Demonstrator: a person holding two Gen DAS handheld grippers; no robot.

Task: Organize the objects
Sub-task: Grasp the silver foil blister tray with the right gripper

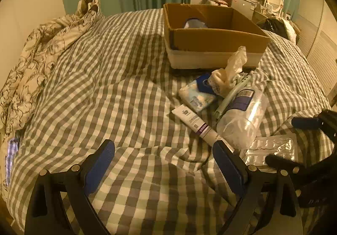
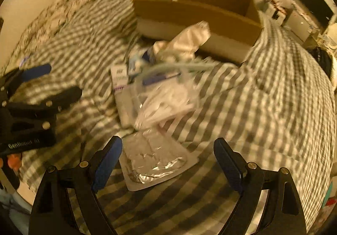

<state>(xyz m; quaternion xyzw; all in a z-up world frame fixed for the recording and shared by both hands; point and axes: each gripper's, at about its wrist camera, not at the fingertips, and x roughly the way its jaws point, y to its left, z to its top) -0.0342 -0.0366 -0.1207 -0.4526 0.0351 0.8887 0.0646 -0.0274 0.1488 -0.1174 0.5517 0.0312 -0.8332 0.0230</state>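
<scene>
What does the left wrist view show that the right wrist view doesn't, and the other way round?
Only the left wrist view: a sharp look at the white tube with readable markings, the blue-and-white tissue pack, and the right tool entering from the side, open.

Only the right wrist view: the foil blister pack whole, lying between the right tool's open fingers, plus the left tool at the left edge. This view is motion-blurred.

Both: the cardboard box, the pile of items in front of it, and the checked bedcover.

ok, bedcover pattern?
Grey-and-white gingham check on the duvet cover; sharpest in the left wrist view.
</scene>
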